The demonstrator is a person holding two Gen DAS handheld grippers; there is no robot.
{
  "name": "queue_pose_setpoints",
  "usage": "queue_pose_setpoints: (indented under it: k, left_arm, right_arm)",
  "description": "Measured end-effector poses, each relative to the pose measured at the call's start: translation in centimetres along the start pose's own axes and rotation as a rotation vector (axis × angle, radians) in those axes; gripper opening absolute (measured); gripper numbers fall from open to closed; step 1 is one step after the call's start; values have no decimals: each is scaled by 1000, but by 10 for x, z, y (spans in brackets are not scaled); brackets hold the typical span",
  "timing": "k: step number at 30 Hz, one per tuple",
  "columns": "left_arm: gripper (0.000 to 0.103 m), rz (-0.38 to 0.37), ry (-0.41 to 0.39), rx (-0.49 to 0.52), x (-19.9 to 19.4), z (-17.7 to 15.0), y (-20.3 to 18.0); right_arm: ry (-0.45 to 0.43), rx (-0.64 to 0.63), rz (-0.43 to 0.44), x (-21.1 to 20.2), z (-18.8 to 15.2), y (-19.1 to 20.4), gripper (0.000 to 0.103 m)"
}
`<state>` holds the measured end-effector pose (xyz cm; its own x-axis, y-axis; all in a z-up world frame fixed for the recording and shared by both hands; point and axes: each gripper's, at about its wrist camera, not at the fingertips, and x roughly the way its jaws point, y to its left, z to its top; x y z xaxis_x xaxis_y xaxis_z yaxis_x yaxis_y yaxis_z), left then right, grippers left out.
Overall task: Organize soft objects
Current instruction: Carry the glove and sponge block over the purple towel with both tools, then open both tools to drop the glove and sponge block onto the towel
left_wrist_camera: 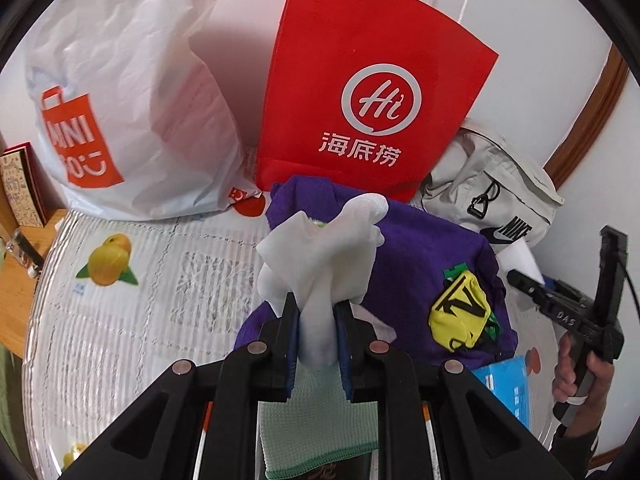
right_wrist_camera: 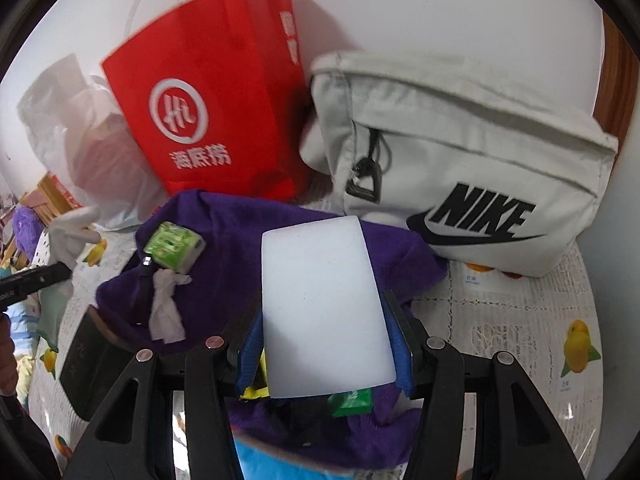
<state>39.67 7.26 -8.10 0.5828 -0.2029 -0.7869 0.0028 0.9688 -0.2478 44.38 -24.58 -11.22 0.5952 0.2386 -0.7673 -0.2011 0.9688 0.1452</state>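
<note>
Here we see the counter (left_wrist_camera: 120,320), covered by a clear embossed sheet over a cloth printed with yellow fruit, and along the wall behind it three bags. The white plastic shopping bag (left_wrist_camera: 132,92) with an orange logo slumps at the left of the left wrist view, the red paper bag (left_wrist_camera: 372,80) with white cord handles stands just beside it, and the pale grey Nike bag (right_wrist_camera: 460,152) leans at the right, touching the red one's side.

In front of the bags we find a purple towel (left_wrist_camera: 420,248) heaped on the counter, its far edge against the foot of the red bag. On it lie a green tissue packet (right_wrist_camera: 172,246), a crumpled white tissue (right_wrist_camera: 166,308) just beside that, and a yellow-and-black cloth item (left_wrist_camera: 460,312) whose kind we cannot tell.

Our right hand-held gripper (right_wrist_camera: 324,344) grips a white foam block (right_wrist_camera: 320,300) by its two long sides, upright over the purple towel, with the blue pads pressed against it. In the left wrist view a person's hand (left_wrist_camera: 576,364) holds that tool at the right edge.

Our left hand-held gripper (left_wrist_camera: 316,320) is clamped on a white sock (left_wrist_camera: 320,248), which bunches up above the nearly closed jaws, over the near edge of the towel. Below the jaws a pale green cloth (left_wrist_camera: 320,420) shows.
</note>
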Motion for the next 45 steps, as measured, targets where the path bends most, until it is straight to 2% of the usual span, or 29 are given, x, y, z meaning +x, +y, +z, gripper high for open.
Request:
queue_pose_setpoints:
  k: [11, 15, 18, 26, 36, 38, 39, 40, 42, 45]
  left_arm:
    - [16, -58, 52, 3, 39, 21, -18]
    - [16, -64, 68, 14, 59, 26, -29]
    - [16, -55, 81, 20, 74, 31, -37]
    - [16, -47, 125, 31, 106, 32, -53]
    - [17, -42, 184, 65, 134, 31, -74]
    - [21, -45, 188, 69, 137, 32, -78]
    - [28, -46, 191, 70, 138, 32, -80]
    - [42, -51, 198, 65, 140, 32, -82]
    - [58, -72, 199, 39, 141, 34, -83]
    - [59, -73, 188, 28, 138, 34, -86]
  right_arm:
    - [94, 58, 36, 47, -5, -10, 55]
    - [121, -14, 13, 53, -9, 0, 55]
    - [138, -68, -15, 54, -14, 6, 61]
    - [85, -63, -23, 36, -18, 4, 75]
    - [13, -51, -27, -9, -24, -6, 76]
    - [2, -56, -21, -18, -28, -3, 76]
    - [-5, -59, -18, -22, -29, -1, 76]
    - [-10, -60, -15, -26, -31, -1, 76]
    - [-9, -59, -6, -29, -34, 3, 76]
    - [-2, -46, 8, -27, -38, 8, 76]
